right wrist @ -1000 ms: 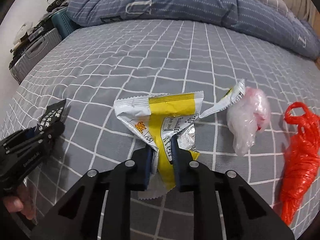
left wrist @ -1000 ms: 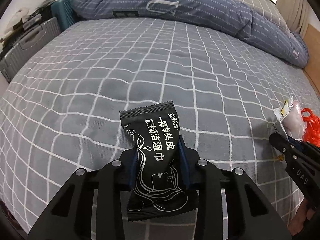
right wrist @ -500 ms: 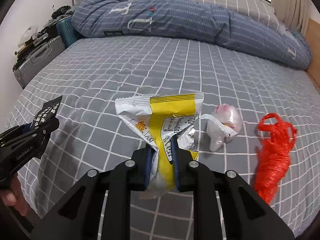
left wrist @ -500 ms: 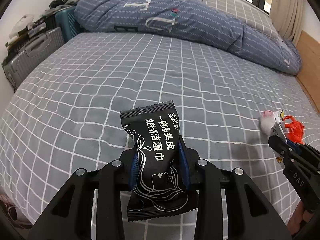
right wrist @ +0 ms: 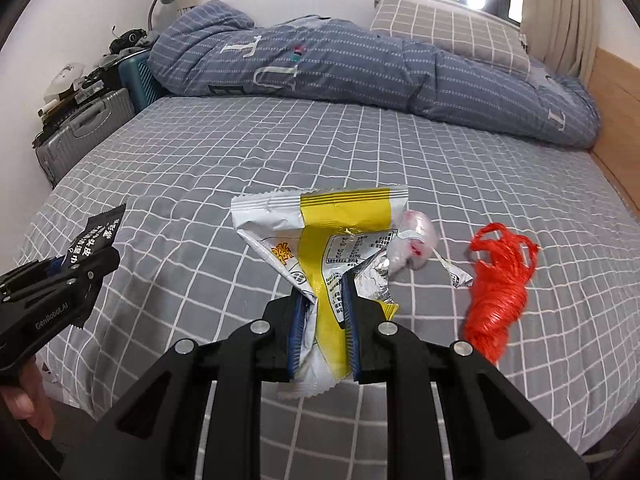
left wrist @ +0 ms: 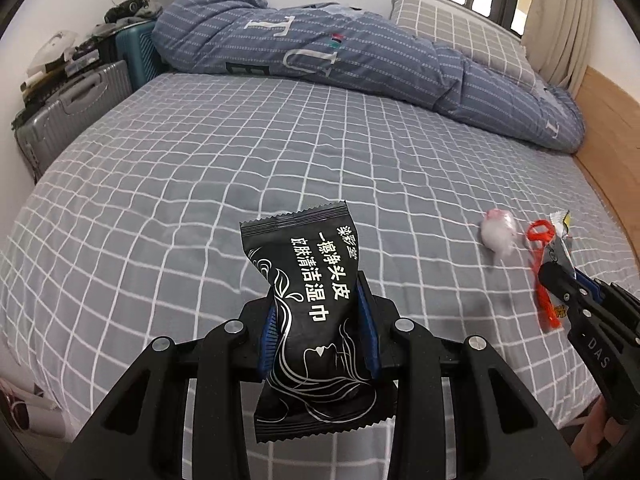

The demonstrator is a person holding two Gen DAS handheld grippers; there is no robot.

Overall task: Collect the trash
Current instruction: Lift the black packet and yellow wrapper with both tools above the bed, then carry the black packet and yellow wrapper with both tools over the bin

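Note:
My left gripper (left wrist: 318, 312) is shut on a black wet-wipe packet (left wrist: 312, 280) and holds it above the grey checked bed (left wrist: 200, 184). My right gripper (right wrist: 324, 300) is shut on a crumpled white and yellow snack wrapper (right wrist: 332, 224), also lifted off the bed. A clear pinkish plastic bag (right wrist: 418, 240) and a bunched red plastic bag (right wrist: 500, 284) lie on the bed to the right of the wrapper. Both also show in the left wrist view, the clear bag (left wrist: 498, 232) and the red bag (left wrist: 540, 264). Each gripper shows in the other's view, left (right wrist: 80, 268) and right (left wrist: 560, 276).
A folded blue striped quilt (left wrist: 340, 52) and a checked pillow (left wrist: 460, 32) lie along the far side of the bed. Suitcases (left wrist: 72, 112) stand by the left wall. A wooden frame (left wrist: 608, 120) runs along the right. The near bed edge lies just below the grippers.
Both grippers have risen and pulled back from the bed with their packets still held. The bed and the two bags on it now look farther away.

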